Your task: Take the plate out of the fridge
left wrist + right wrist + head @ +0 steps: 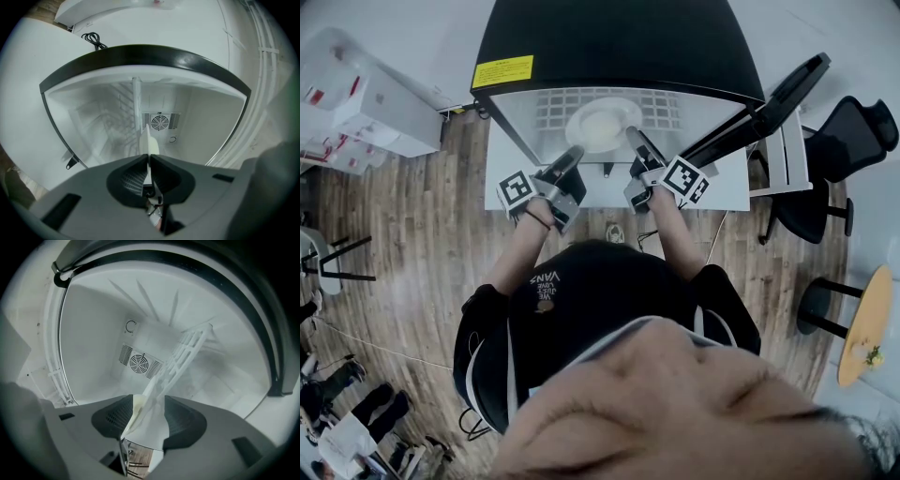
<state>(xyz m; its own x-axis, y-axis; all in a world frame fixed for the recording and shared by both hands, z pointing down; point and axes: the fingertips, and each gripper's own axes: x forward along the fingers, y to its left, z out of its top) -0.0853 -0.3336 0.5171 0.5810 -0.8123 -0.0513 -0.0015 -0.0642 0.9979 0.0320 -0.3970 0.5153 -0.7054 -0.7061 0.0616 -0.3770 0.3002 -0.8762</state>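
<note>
Left claw [149, 157] clenched, right claw [148, 399] released: a two-handed approach to the plate [602, 122] at the mouth of the fridge [609, 37].

I read the left gripper view first. Its jaws meet on the plate's near rim, seen edge-on as a thin pale blade running toward the fan grille [160, 123] on the back wall, so that side is grasped.

In the right gripper view the jaws stand at their widest. The rim passes between them, close to one pad and clear of the other. I count this claw as straddling the plate, not gripping it.

The plate is inside the fridge, on the wire shelf [667, 108] toward the front, with one claw at each side of its near rim. The door [773, 94] hangs open at the right, and the fridge stands on a white surface [727, 192].

Both claws point level into the cavity, which suits a flat plate. I judge that one pinch to the left and one to the right of the near rim would keep it from tipping as it slides off the shelf.

By my reading the removal has not begun. The right claw must close on the rim before I pull toward me.
</note>
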